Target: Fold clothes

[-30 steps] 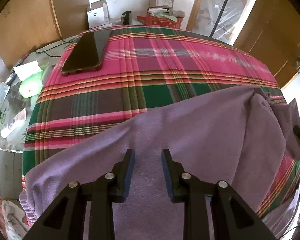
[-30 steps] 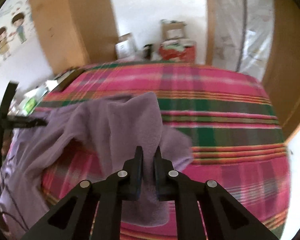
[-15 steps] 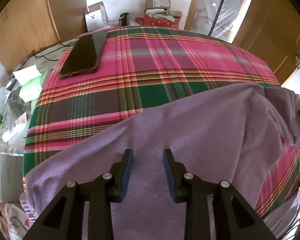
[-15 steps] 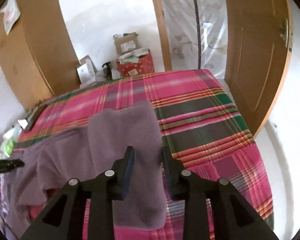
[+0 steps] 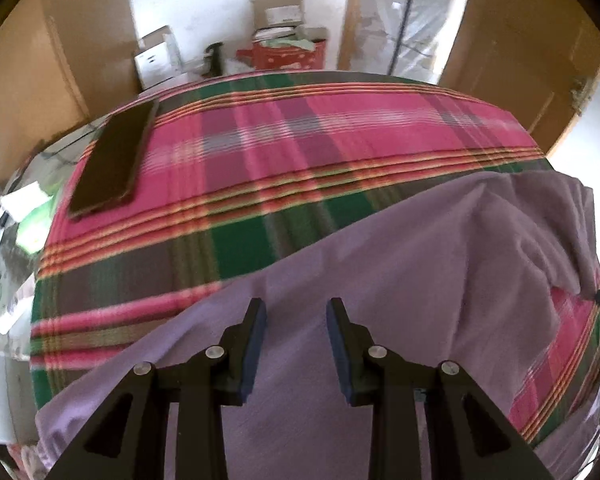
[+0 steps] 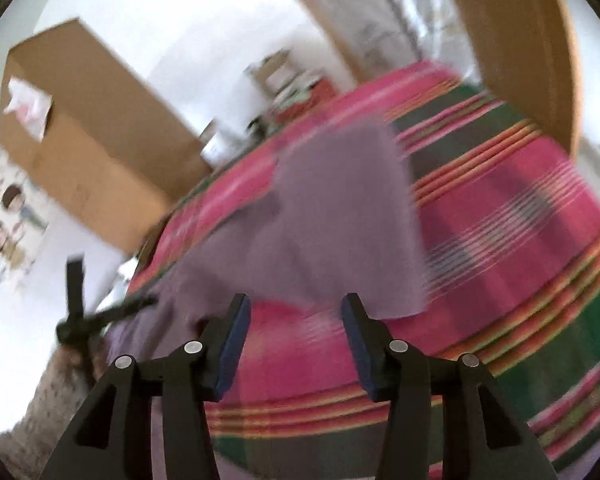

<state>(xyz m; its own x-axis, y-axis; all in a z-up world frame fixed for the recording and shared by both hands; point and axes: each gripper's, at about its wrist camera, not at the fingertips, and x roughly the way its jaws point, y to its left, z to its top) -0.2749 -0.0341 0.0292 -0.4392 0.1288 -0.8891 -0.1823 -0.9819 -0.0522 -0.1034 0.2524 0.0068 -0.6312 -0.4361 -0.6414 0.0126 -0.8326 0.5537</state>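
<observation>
Having just let go of the purple garment (image 6: 340,216), the right gripper (image 6: 296,344) is opening empty above the plaid cloth (image 6: 500,240), finishing a fold, while the left gripper (image 5: 296,344) is hovering half-open

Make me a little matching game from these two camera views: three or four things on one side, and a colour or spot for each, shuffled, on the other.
Things:
1. garment
2. phone
3. bedspread
4. box

Descriptions:
A. pink and green plaid
B. red, on the floor beyond the bed
C. plain purple, spread on the near part of the bed
D. dark, flat at the bed's far left corner

Pairs: 1-C, 2-D, 3-A, 4-B
</observation>
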